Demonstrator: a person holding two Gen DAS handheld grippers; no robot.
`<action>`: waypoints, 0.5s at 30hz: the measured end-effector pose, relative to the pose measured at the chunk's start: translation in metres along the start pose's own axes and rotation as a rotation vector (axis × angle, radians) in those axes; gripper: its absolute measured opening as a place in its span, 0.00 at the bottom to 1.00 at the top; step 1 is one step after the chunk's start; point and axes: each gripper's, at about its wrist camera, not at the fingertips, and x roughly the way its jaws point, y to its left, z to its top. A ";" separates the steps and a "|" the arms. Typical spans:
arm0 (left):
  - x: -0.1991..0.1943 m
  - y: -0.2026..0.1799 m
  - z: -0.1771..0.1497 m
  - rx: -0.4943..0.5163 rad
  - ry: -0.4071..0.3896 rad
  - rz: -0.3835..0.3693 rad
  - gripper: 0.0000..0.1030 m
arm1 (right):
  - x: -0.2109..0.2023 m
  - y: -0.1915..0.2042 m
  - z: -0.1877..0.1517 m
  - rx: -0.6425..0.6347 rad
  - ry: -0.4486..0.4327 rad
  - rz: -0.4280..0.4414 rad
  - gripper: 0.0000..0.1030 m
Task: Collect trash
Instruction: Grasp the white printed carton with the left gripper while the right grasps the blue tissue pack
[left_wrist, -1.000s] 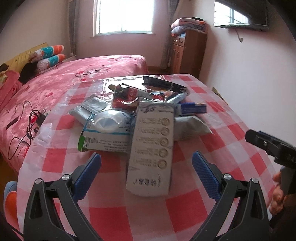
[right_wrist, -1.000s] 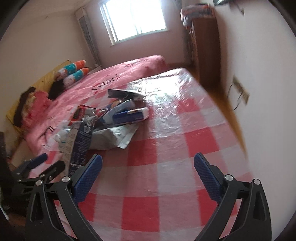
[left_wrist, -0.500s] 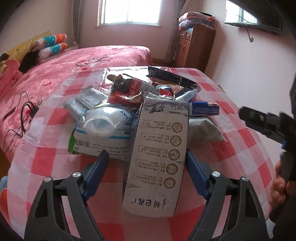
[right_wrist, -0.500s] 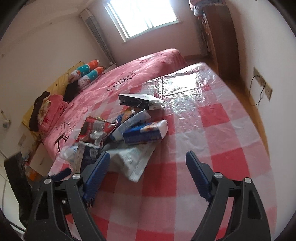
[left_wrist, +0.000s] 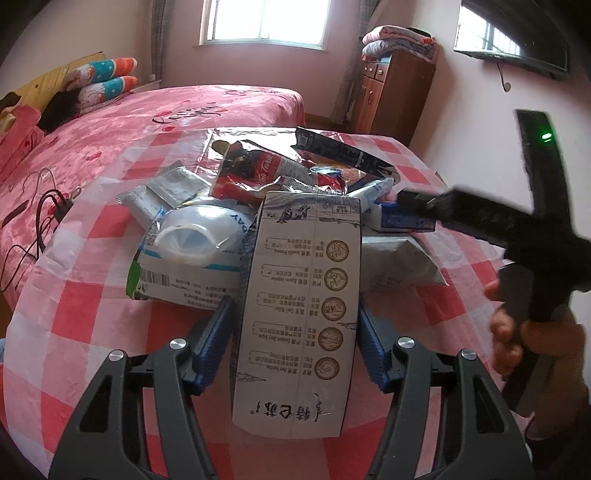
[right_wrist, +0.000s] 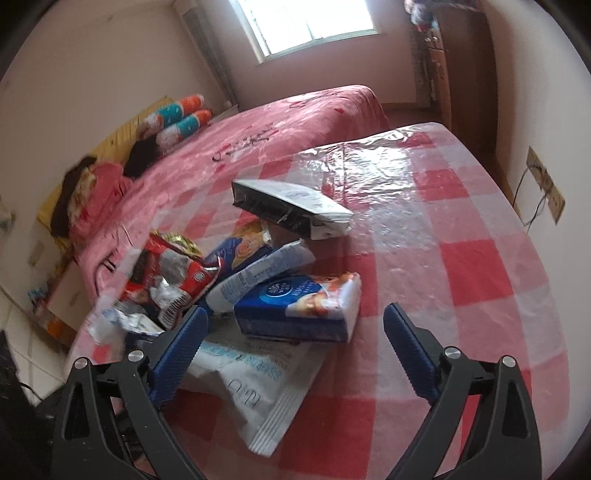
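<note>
A home bedroom: beyond the tongs stands a wide bed (left_wrist: 177, 122) under a pink patterned cover, with striped bolster pillows (left_wrist: 107, 79) at its head, up to the left. Farther ahead a curtained window (left_wrist: 264, 22) lights pink walls. Ahead to the right a wooden cabinet (left_wrist: 391, 96) carries folded blankets (left_wrist: 399, 42), and a flat television (left_wrist: 513, 40) hangs on the right-hand wall

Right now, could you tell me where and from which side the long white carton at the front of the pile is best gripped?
Grip the long white carton across its narrow width at mid-length, coming from its near end. It lies flat, lengthwise toward the left gripper, whose closing jaws already flank both long edges.
</note>
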 end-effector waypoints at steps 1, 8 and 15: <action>-0.002 0.001 0.000 -0.004 -0.004 -0.003 0.62 | 0.005 0.003 -0.001 -0.025 0.011 -0.026 0.92; -0.014 0.008 0.002 -0.020 -0.034 -0.017 0.62 | 0.030 0.009 -0.001 -0.093 0.045 -0.099 0.92; -0.029 0.011 0.000 -0.030 -0.060 -0.036 0.62 | 0.031 0.004 -0.001 -0.062 0.034 -0.127 0.77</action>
